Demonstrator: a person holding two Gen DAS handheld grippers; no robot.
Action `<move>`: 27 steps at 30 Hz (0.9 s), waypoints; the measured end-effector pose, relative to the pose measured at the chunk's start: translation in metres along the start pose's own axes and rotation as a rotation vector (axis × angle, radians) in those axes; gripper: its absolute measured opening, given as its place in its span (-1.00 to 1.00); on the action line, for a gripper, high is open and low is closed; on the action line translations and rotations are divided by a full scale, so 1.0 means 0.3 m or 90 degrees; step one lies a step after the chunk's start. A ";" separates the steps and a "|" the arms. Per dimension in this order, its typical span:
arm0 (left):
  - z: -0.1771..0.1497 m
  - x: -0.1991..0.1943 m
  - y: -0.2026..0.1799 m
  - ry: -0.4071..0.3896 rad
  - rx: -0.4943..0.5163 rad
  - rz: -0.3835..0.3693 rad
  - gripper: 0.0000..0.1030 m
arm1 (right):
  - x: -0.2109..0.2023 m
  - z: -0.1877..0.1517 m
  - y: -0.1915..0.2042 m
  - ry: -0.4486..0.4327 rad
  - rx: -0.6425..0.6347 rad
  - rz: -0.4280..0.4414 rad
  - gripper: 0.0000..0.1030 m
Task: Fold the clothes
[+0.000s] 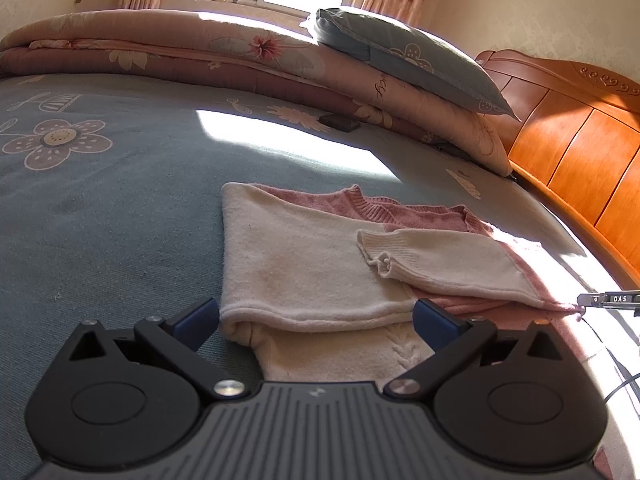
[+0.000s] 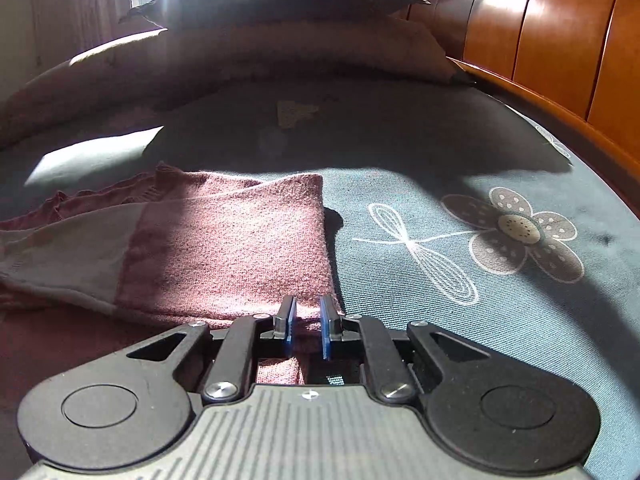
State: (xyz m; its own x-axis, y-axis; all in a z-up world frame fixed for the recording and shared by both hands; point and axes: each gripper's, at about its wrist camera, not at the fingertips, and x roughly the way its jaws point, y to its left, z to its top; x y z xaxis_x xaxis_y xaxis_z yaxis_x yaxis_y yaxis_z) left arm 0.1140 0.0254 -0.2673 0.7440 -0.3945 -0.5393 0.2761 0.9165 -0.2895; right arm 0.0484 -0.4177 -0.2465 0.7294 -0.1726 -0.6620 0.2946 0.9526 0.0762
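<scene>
Both jaws straddle the sweater (image 1: 304, 256) hem, right pinching

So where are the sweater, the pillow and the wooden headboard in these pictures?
sweater (image 1: 304, 256): left wrist view, on the cream folded body panel.
pillow (image 1: 404, 56): left wrist view, on its blue-grey face, atop the folded quilt.
wooden headboard (image 1: 576, 152): left wrist view, on an orange panel at right.

Sweater (image 1: 304, 256) on the bedsheet (image 1: 120, 208), one sleeve (image 1: 440, 260) folded across its body, quilt (image 1: 180, 52) behind along the far edge, pillow (image 1: 404, 56) atop the quilt, headboard (image 1: 580, 152) at right.
</scene>
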 end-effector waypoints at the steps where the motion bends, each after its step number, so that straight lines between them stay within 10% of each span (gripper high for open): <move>1: 0.000 0.001 0.001 0.000 -0.001 0.000 0.99 | -0.007 0.017 0.001 -0.008 0.009 0.007 -0.74; 27: -0.010 0.025 0.002 0.015 0.013 0.014 0.99 | 0.369 0.274 0.044 0.035 0.091 -0.028 -0.74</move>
State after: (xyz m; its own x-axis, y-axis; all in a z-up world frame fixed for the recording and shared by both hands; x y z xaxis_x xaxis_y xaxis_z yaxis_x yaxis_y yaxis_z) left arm 0.1178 0.0229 -0.2740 0.7358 -0.3750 -0.5638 0.2721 0.9262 -0.2610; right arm 0.1837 -0.4450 -0.2575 0.6806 -0.1955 -0.7061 0.4131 0.8983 0.1496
